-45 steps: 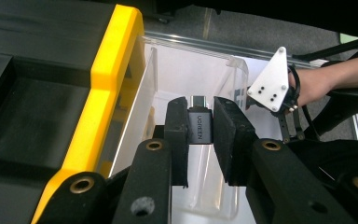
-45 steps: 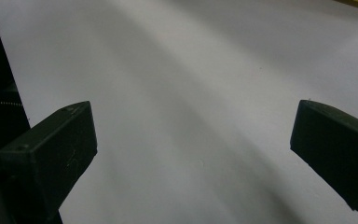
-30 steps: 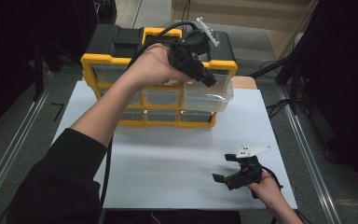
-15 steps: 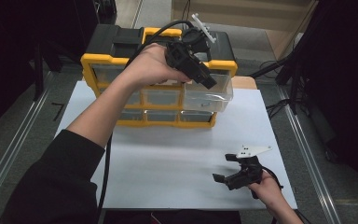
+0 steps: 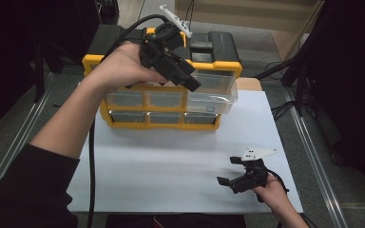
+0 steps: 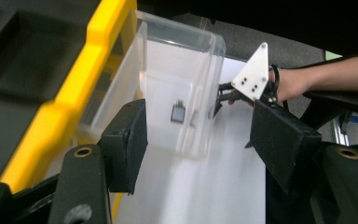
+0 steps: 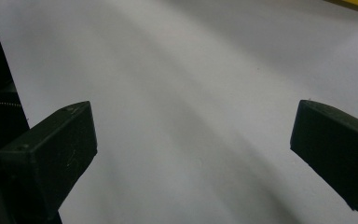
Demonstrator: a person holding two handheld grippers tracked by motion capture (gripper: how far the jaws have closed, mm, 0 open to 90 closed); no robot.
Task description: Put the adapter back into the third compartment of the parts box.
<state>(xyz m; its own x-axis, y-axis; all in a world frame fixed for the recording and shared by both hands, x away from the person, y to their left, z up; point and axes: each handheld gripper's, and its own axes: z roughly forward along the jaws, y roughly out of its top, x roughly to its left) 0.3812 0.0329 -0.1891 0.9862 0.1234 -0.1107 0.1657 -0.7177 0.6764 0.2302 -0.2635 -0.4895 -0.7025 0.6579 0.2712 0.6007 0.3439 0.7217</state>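
Comparing with a second ago, little moves: the left arm has shifted slightly while the left tool (image 5: 196,85) stays poised above the pulled-out drawer, and the right tool (image 5: 230,175) rests in the same spot low on the white surface (image 5: 171,161). That suggests the work sits at the drawer, with a reach into it or a push to close it still ahead.

The organiser (image 5: 161,102) is the largest thing: a hard plastic case, yellow frame, black lid, with rows of small translucent drawers. Its top right drawer (image 5: 214,92) is slid out toward the person, a clear, glossy, thin-walled box with rounded corners. The surface is a matt white sheet.

In the left gripper view, the left tool's jaws stand wide apart, holding nothing, their pads blocky, black and dull. The right tool's jaws also gape, empty.

Smallest is a little dark, flat, squarish part (image 6: 177,113) lying on the drawer's floor.
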